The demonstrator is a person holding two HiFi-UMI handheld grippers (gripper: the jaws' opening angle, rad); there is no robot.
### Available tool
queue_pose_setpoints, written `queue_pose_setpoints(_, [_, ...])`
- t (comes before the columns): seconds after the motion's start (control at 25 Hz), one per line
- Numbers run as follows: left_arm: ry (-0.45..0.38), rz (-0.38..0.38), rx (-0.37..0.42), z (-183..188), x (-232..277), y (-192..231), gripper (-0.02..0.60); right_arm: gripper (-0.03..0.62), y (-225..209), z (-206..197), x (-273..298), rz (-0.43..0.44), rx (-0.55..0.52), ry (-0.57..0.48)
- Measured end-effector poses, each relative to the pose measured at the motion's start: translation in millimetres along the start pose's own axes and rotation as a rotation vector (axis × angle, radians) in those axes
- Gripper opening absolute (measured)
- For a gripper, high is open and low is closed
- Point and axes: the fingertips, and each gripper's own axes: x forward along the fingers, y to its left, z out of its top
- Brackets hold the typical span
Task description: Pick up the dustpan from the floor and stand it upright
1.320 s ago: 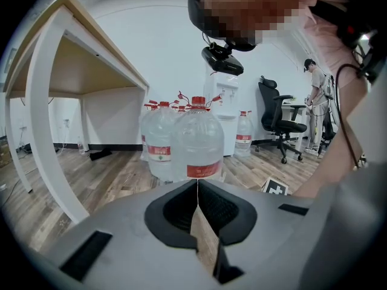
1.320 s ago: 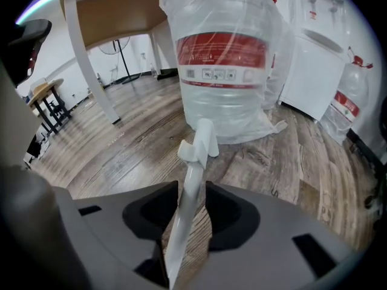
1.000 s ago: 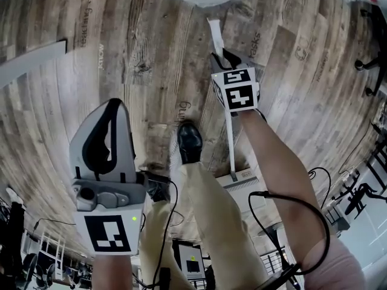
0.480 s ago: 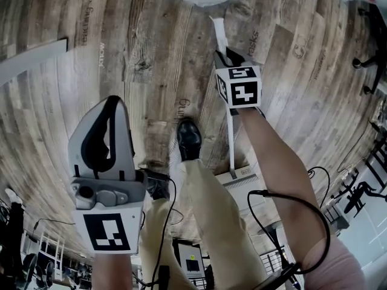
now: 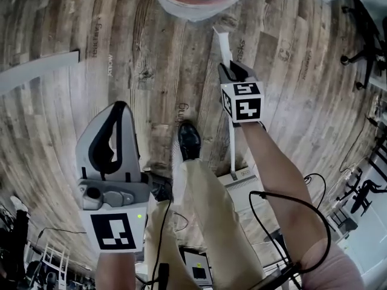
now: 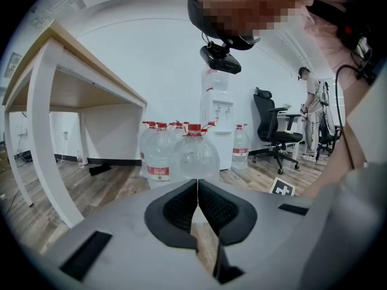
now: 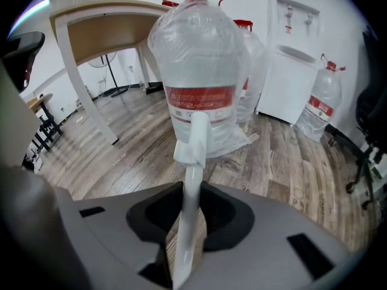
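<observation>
**Dustpan handle clamped in the right fingers**

The right gripper [image 5: 233, 72] clamps its fingers on the thin white handle of the dustpan [image 5: 240, 185]. The pan sits on the floor [image 5: 151, 53] behind the fingers, partly hidden by the arm. A water bottle [image 7: 202, 71] stands near ahead. The left gripper [image 5: 118, 110] has its fingers together on nothing, with open floor ahead.

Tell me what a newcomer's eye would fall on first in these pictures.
The right gripper is shut on the white dustpan handle, which runs down to the pan beside the person's black shoe. A big water bottle stands just ahead on the wooden floor; the left gripper is shut and empty.
</observation>
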Motion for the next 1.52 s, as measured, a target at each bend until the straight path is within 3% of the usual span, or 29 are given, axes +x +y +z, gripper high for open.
queue_pose_setpoints(0.44, [-0.089,-0.069,0.039,84.8,-61.3,-22.2,0.014,0.091,-5.8,21.8,-126.5,-0.091,0.028,-0.095])
queue_pose_setpoints(0.68, [-0.108,-0.170,0.080,135.6,-108.1,-60.4,0.014,0.091,-5.7,19.6,-209.1,-0.141,0.049,-0.127])
queue_pose_setpoints(0.88, [-0.177,-0.284,0.169,179.6,-148.7,-99.8,0.014,0.089,-10.6,15.5,-278.0,-0.209,0.082,-0.172])
queue_pose_setpoints(1.16, [-0.250,-0.325,0.225,227.6,-207.3,-114.9,0.014,0.087,-1.6,-6.7,-363.4,-0.264,0.110,-0.210])
queue_pose_setpoints(1.52, [-0.289,-0.366,0.326,259.2,-280.2,-125.6,0.014,0.087,11.7,-37.2,-437.7,-0.318,0.119,-0.218])
